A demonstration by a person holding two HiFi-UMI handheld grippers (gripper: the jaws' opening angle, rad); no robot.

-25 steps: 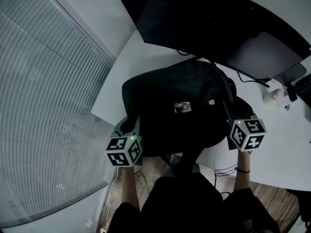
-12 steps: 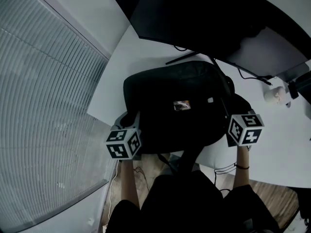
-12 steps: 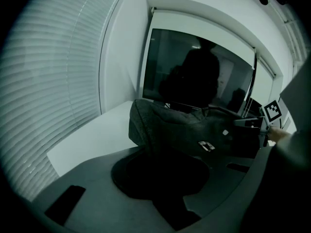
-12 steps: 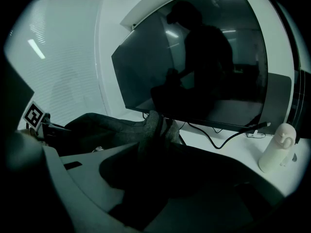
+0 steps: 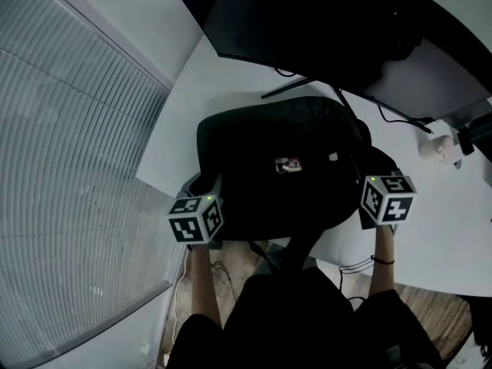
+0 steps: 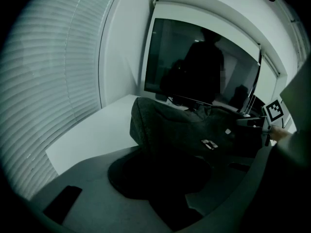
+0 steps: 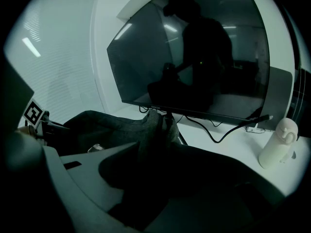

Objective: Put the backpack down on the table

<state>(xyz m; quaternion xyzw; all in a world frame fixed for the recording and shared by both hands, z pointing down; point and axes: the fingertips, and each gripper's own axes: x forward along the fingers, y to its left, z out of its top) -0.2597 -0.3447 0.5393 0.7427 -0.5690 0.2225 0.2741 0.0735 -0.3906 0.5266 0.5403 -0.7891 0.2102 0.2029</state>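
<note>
- Now: left gripper [image 6: 167, 178] jaws opening, backpack [image 5: 284, 160] edge between them; right gripper [image 7: 160, 171] clamped on its other side.
- Backpack rests on table [image 5: 207, 91], at the near edge.
- Risk: that close to the edge, it may slide off once released.

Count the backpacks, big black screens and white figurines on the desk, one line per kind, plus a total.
Dark grey fabric backpack: 1
Large black flat monitor: 1
Small white rounded figurine: 1
Total: 3
</note>
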